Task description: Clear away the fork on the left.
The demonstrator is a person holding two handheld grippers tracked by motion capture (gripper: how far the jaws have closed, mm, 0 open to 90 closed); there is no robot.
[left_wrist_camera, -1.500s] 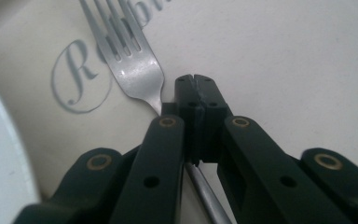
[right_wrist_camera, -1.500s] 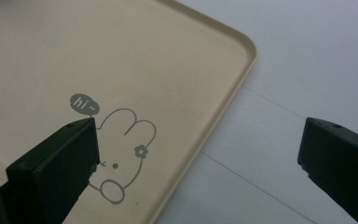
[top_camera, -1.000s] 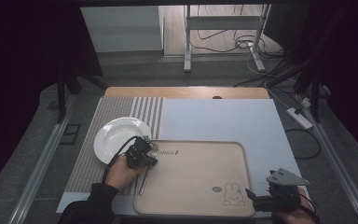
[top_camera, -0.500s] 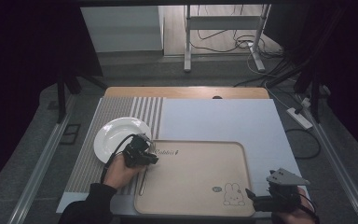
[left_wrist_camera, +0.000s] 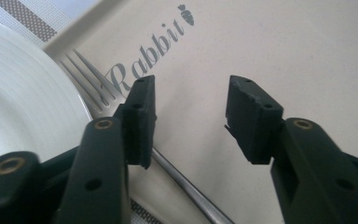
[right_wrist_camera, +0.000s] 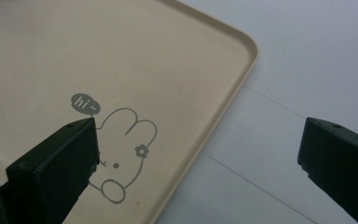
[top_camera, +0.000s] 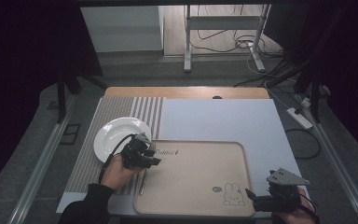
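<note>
— Dark curtains ring the room, and cables trail across the floor behind the wooden table (top_camera: 186,92), which wears a pale blue-white cover sheet (top_camera: 223,121) and a grey striped placemat (top_camera: 116,116) on the left side. What sits in front of the person?

— Closest is a beige rectangular plastic tray (top_camera: 196,172) printed with a rabbit drawing and the word "Rabbit". Just left of it, on the placemat, rests a round white ceramic plate (top_camera: 114,135), its rim almost meeting the tray's edge.

— And the cutlery?

— One slim silver metal fork (left_wrist_camera: 93,86) lies along the tray's left edge, tines toward the plate's rim and the far side of the table, handle running back toward the person.

— What is the left gripper (left_wrist_camera: 191,109) doing?

— It hangs right over the fork. Its jaws have just been opening and now stand apart with bare tray between them; the fork's handle passes under the left-hand jaw, and neither pad presses on it.

— The right gripper (right_wrist_camera: 198,149)?

— Its jaws gape wide with nothing in them, straddling the tray's near right corner: one sits over the rabbit drawing, the other over the cover sheet.
</note>
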